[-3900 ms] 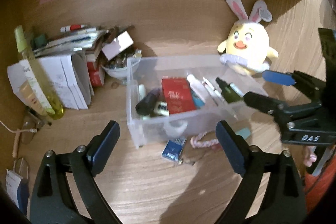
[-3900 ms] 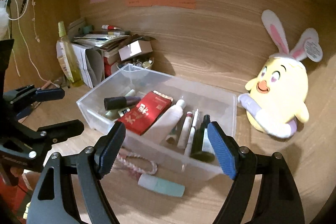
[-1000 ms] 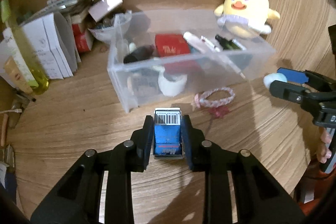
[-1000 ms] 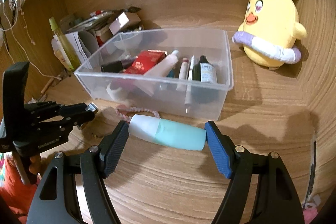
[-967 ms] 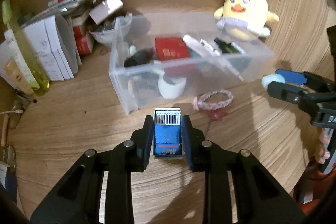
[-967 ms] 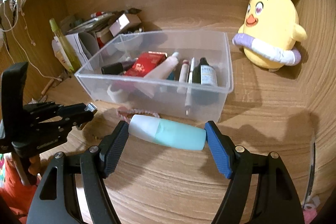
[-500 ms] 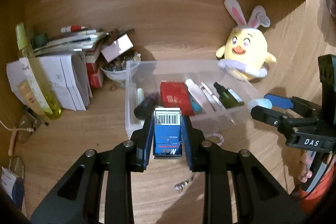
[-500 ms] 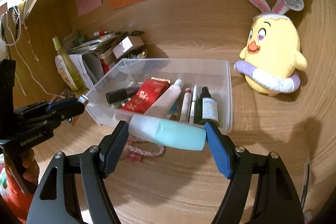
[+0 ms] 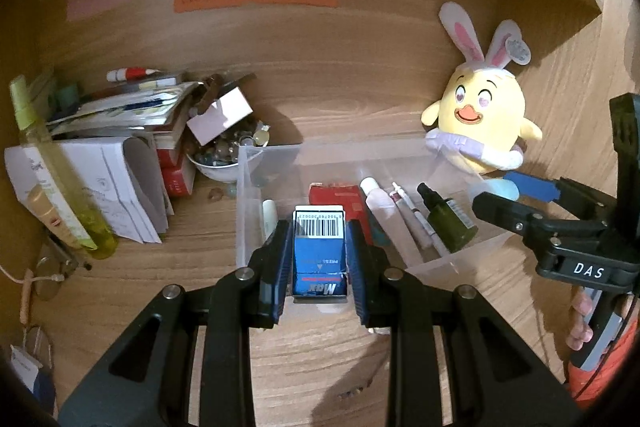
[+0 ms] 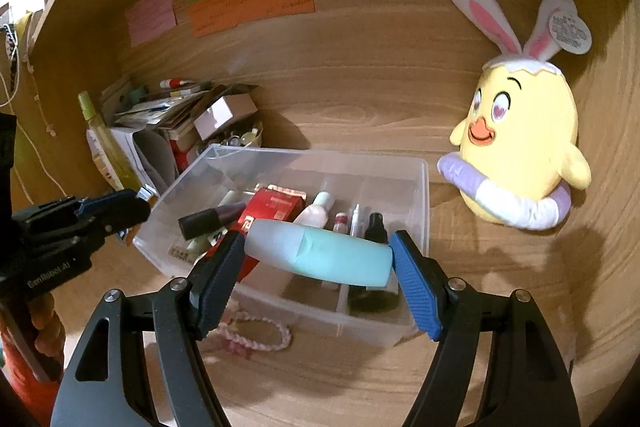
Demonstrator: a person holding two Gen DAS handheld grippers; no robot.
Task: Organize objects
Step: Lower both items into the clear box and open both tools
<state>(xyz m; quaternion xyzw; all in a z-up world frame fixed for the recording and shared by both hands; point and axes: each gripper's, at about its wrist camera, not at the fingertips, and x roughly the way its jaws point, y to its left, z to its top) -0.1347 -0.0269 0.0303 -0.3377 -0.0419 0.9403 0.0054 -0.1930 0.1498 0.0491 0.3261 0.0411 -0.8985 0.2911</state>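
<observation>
Left gripper (image 9: pixel 319 259) is clamped on a small blue box (image 9: pixel 319 251) with a barcode on its top end — held over the near left part of the clear plastic bin (image 10: pixel 420 195). Right gripper (image 10: pixel 318 263) grips a pale teal tube (image 10: pixel 320 257) lengthwise between its pads, above the bin's near wall. Inside the bin lie a red carton (image 10: pixel 272 213), a dark green bottle (image 9: pixel 446 223) and several tubes. A pink braided bracelet (image 10: pixel 256 335) lies on the wooden desk (image 10: pixel 320 387) just in front — a yellow plush chick (image 10: pixel 520 155) sits right of the bin.

R tongs (image 10: pixel 316 277) grip teal bottle (image 10: pixel 320 253) above clear bin (image 10: pixel 420 211).
</observation>
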